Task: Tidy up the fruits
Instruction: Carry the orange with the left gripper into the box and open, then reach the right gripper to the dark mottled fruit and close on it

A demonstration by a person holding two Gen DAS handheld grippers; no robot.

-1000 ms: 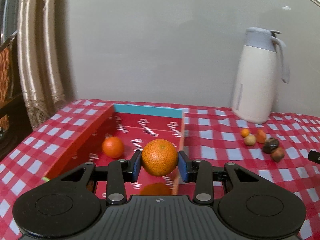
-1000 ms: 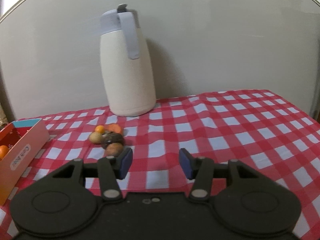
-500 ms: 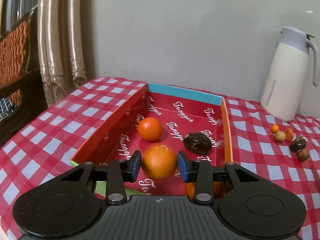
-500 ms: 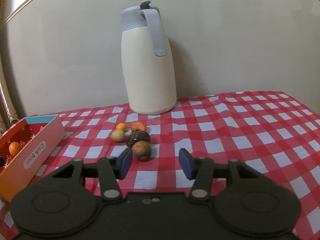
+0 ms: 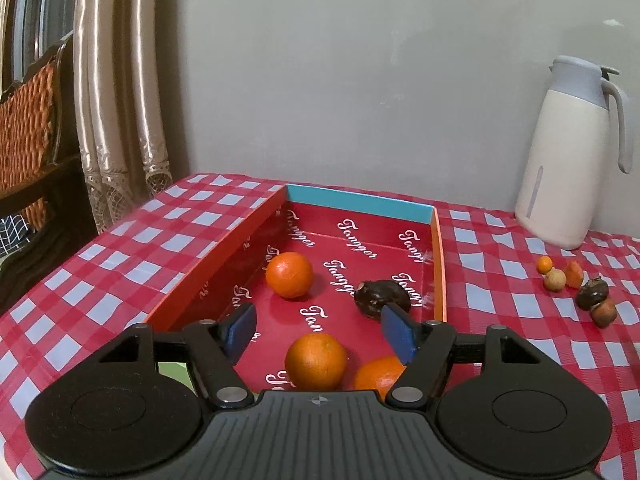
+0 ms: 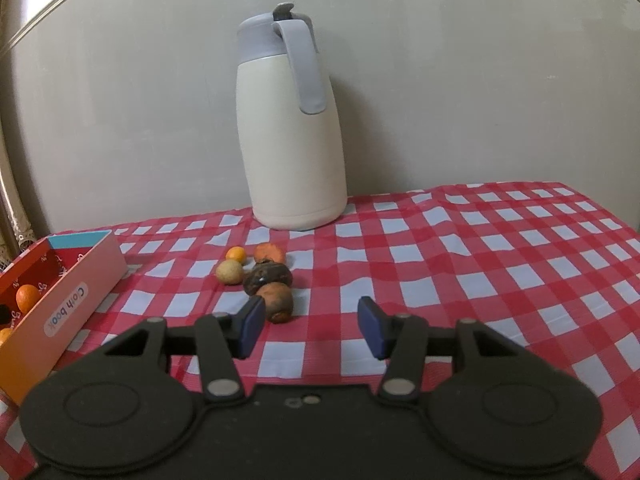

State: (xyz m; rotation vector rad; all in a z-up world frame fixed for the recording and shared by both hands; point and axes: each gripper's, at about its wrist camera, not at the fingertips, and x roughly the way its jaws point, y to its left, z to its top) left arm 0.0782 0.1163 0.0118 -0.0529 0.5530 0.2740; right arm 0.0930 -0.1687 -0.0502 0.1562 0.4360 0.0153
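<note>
Oranges and one dark, wrinkled fruit (image 5: 381, 297) lie inside a shallow red cardboard box with a blue far wall (image 5: 224, 256) that sits toward the left edge of the red-and-white checked surface (image 6: 480, 264). One round orange (image 5: 289, 274) rests near the box's left wall, a second orange (image 5: 315, 361) sits near the front edge between the spread fingers of the left tool (image 5: 319, 334), and a third orange (image 5: 378, 376) lies beside it, partly hidden behind the tool's right finger. The left tool hovers over the box's near end, jaws wide and holding nothing. Outside the box, near the back edge of the surface, a small cluster waits: a tiny orange fruit (image 6: 236, 255), a pale yellow round fruit (image 6: 229, 272), a reddish-orange piece (image 6: 269, 253), a dark brown wrinkled fruit (image 6: 267, 275) and a brown fruit (image 6: 277, 302). The right tool (image 6: 311, 326) hangs just in front of this cluster, jaws wide and empty, its left finger close beside the brown fruit. A tall cream thermal jug with a grey lid and handle (image 6: 291, 140) stands against the wall behind the cluster.
</note>
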